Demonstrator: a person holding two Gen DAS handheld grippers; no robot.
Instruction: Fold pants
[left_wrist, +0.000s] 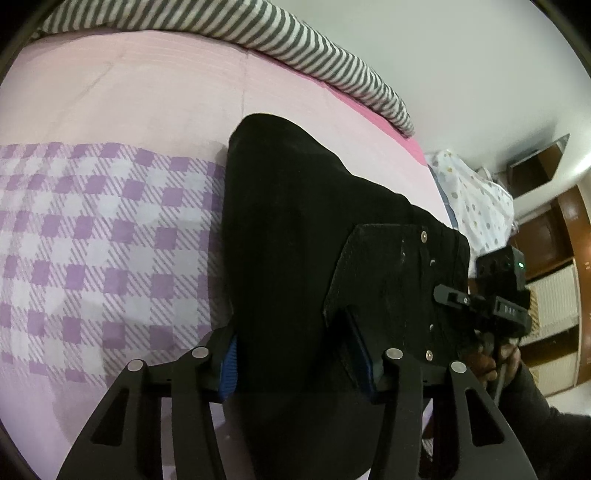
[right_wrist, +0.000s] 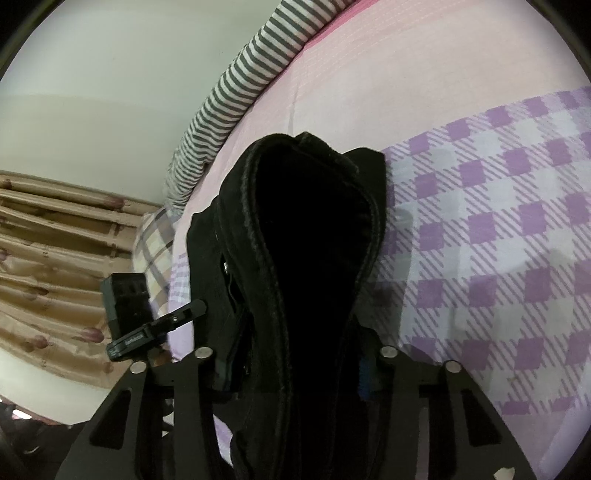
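The left tongs and right tongs each clamp thick black denim pants over the pink-sheeted bed, seemingly mid-fold; next, lay them flat.

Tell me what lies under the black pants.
Under the black denim pants lie a purple checked cloth and a pink bedsheet. Whatever sits directly beneath the fabric is covered.

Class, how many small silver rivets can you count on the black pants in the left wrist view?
3, along the waist end of the pants: upper, middle, lower. More may be hidden.
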